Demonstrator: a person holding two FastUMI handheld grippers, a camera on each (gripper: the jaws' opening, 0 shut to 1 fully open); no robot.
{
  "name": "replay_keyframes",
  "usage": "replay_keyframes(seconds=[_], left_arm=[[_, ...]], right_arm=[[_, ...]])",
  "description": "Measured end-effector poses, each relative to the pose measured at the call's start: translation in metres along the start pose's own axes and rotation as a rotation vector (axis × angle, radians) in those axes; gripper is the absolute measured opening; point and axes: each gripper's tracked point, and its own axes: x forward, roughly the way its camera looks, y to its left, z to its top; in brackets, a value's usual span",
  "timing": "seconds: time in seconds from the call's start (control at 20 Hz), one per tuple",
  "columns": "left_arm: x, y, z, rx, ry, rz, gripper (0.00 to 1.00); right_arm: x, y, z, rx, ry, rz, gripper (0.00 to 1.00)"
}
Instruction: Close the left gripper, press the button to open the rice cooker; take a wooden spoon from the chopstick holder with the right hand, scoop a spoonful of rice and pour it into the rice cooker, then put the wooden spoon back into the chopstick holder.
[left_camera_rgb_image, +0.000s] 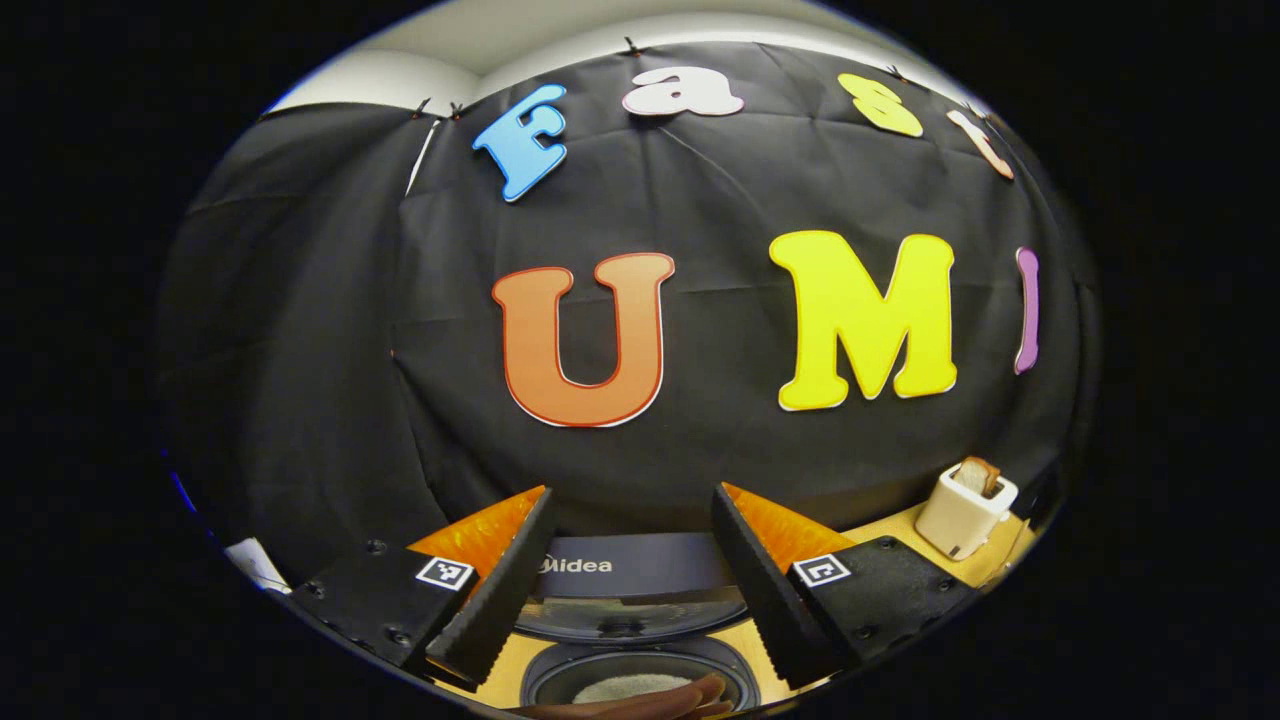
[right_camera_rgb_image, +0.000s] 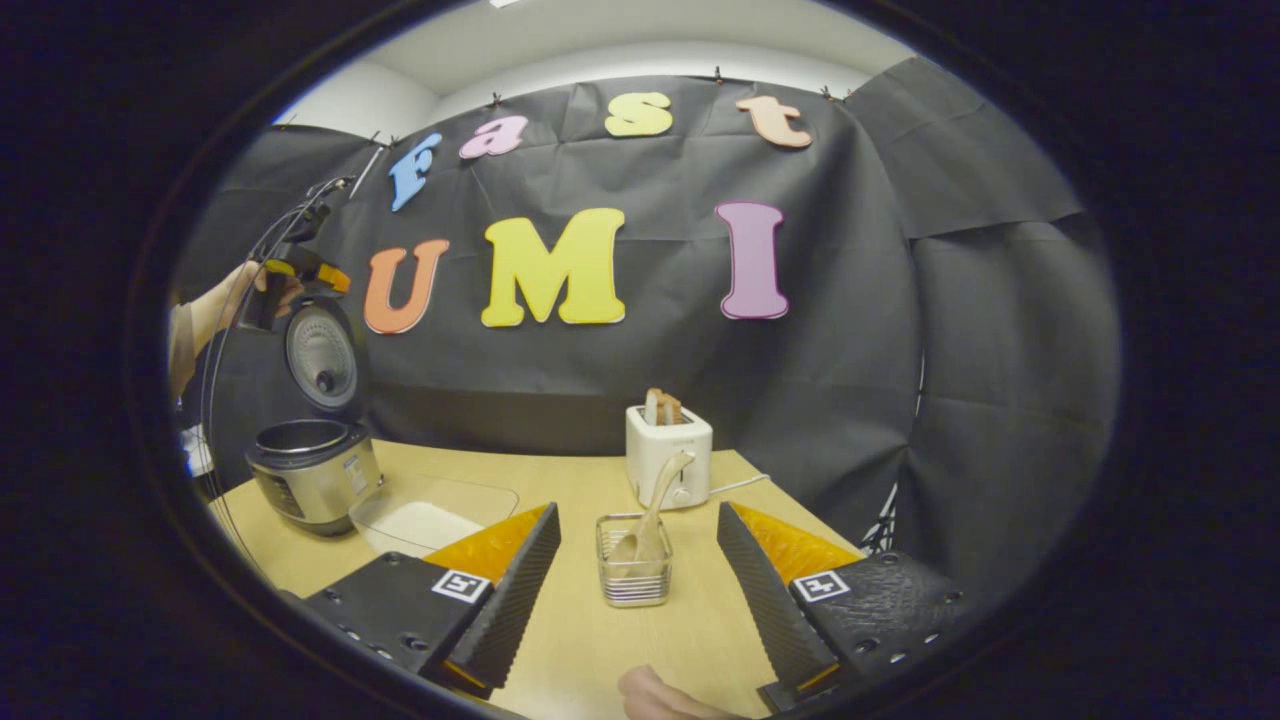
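A pale wooden table (right_camera_rgb_image: 590, 640) stands against black cloth walls. The rice cooker (right_camera_rgb_image: 313, 470) sits at its far left, lid up, a clear tray of rice (right_camera_rgb_image: 432, 517) beside it. The wooden spoon (right_camera_rgb_image: 655, 510) leans in the wire chopstick holder (right_camera_rgb_image: 633, 573), before a white toaster (right_camera_rgb_image: 668, 452). The right gripper (right_camera_rgb_image: 636, 590) hangs spread, empty; the left gripper (left_camera_rgb_image: 622, 575) gapes above the cooker.
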Motion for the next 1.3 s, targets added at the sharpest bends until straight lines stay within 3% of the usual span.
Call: replay_keyframes(seconds=[0.05, 0.25, 0.55, 0.75, 1.1, 1.3], left_arm=[[-0.001, -0.001, -0.003, 0.029, 0.003, 0.01, 0.99], [-0.011, -0.004, -0.006, -0.016, 0.015, 0.011, 1.0], [-0.077, -0.014, -0.04, 0.008, 0.055, -0.012, 1.0], [-0.098, -0.018, -0.057, -0.028, 0.112, -0.036, 1.0], [-0.129, -0.039, -0.107, -0.004, 0.201, -0.085, 0.96], [-0.138, -0.042, -0.12, 0.045, 0.169, -0.072, 0.96]], right_arm=[[-0.002, -0.001, 0.003, -0.001, -0.012, -0.004, 0.94], [-0.013, 0.004, 0.012, -0.008, -0.04, 0.012, 0.94], [-0.035, 0.009, 0.028, -0.043, -0.102, -0.004, 0.94], [-0.027, 0.016, 0.012, -0.097, -0.064, -0.026, 0.94], [-0.013, 0.011, -0.01, -0.143, 0.018, -0.106, 0.95], [-0.014, 0.011, -0.013, -0.148, 0.029, -0.098, 0.97]])
